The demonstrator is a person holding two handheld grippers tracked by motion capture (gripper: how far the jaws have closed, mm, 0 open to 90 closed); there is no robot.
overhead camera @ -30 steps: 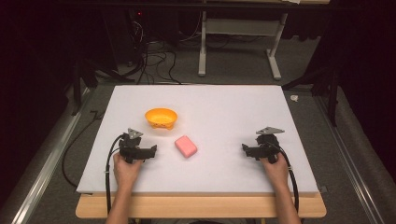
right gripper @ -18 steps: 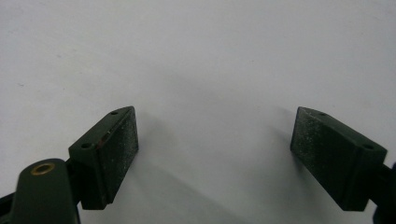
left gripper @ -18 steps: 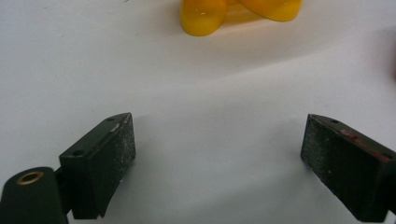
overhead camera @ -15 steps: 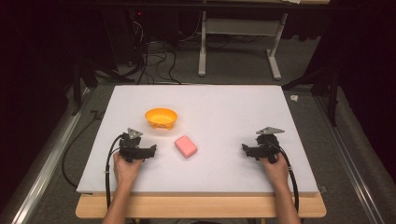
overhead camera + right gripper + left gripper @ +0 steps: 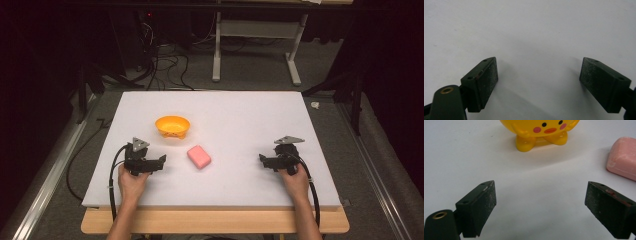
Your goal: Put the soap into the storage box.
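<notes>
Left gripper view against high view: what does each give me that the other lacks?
Left gripper view: the painted face and two feet on the yellow bowl, and the left gripper with its fingers spread wide apart. High view: the right gripper, the bowl's hollow, and cables at the back. Shared: the bowl, the pink soap bar beside it, and the white table.

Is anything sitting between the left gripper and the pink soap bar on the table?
Nothing visible does. The left gripper rests on the white table with its jaws open, and only bare surface separates it from the pink soap bar. The yellow bowl stands farther back, off that line.
</notes>
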